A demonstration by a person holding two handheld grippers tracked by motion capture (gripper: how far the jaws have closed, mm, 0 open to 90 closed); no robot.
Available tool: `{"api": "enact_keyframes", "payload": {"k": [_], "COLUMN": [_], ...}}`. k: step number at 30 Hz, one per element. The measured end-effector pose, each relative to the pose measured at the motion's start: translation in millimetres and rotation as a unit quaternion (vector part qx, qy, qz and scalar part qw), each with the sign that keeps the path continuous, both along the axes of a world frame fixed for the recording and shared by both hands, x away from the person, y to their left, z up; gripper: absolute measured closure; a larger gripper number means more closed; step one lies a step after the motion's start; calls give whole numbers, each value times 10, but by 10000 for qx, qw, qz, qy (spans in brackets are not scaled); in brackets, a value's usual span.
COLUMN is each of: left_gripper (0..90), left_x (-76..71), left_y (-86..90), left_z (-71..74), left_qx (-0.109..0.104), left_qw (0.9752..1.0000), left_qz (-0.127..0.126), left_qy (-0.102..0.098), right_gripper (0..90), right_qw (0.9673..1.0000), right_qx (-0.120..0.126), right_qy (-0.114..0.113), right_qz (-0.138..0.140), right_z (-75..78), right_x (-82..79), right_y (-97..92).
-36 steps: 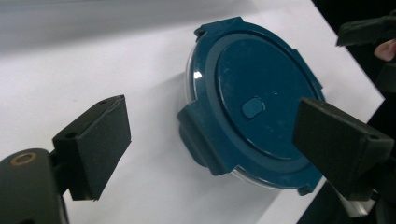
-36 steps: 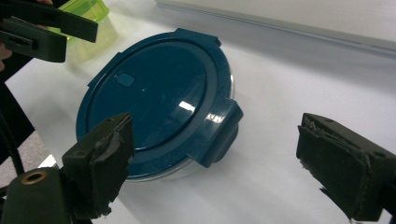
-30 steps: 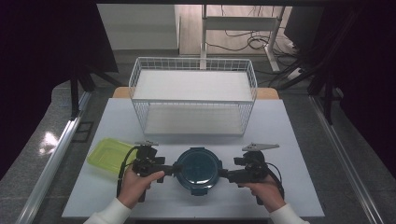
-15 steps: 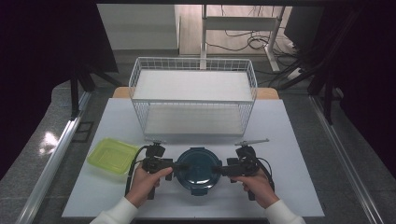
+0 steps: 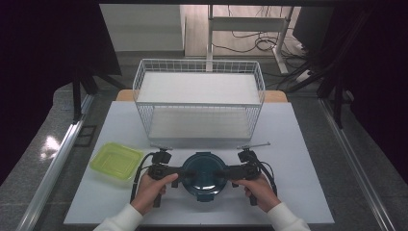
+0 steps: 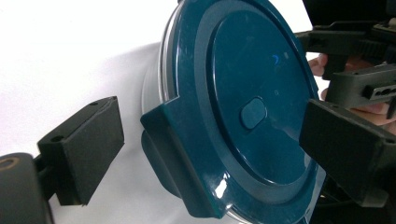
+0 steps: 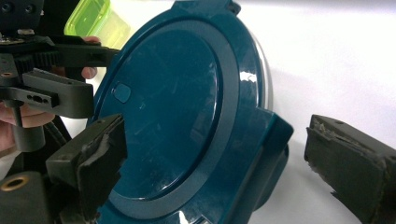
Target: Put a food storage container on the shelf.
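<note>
A round container with a dark teal lid sits on the white table near the front edge. My left gripper reaches in from its left side. In the left gripper view its jaws stand open on either side of a lid clip, without pressing it. My right gripper comes in from the container's right. Its jaws have just been opening, and the opposite lid clip lies between them untouched. Each gripper is held by a hand.
A lime green square tub lies left of the round container. A white wire two-level rack stands behind, across the middle of the table. Cables trail from both grippers.
Both hands have moved inward and lower, bringing the grippers from beside the round container up to its two side clips.
</note>
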State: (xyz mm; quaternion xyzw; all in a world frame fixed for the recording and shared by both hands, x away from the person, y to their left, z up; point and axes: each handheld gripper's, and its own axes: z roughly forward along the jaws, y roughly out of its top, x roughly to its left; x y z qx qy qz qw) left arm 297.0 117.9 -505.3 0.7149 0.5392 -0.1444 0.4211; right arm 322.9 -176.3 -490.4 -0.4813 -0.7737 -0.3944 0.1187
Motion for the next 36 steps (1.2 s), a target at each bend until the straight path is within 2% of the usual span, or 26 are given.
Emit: {"api": "enact_keyframes", "payload": {"k": [4,8,11,13,16,17,20,22,28,36], "left_gripper": [67,103,128,139,189,191,212,237,279,311], "left_x": [0,3,-2,-1,-3,-6,-17,-29,-43,-132], "left_y": [-12,-15,-19,-21,-28,-28,-17,-10,3,-16], "left_z": [-38,-96,-124,-126,-127,-125,-109,-90,-83,-4], "left_qx": [-25,-156,-187,-257,-313,-309,-295,-257,-346,-275], "left_qw": [10000,9997,9995,9992,9988,9988,9990,9993,9988,9992], "left_qz": [-5,5,-47,-82,-133,-127,-72,-15,133,250], "left_qy": [53,210,269,296,343,346,332,263,314,113], "right_gripper": [54,52,62,65,95,142,153,195,253,287], "right_qw": [9999,9994,9985,9982,9975,9970,9974,9974,9960,9963], "right_qx": [39,75,210,230,298,355,281,238,346,329], "right_qy": [155,320,512,549,643,682,662,665,765,677], "right_qz": [31,60,5,-17,-47,-47,-58,-125,-297,-417], "right_z": [-50,-104,-147,-155,-167,-168,-162,-137,-122,-60], "right_x": [2,6,13,16,16,11,-2,-10,-22,-104], "right_y": [29,48,41,38,32,33,45,36,-25,-47]}}
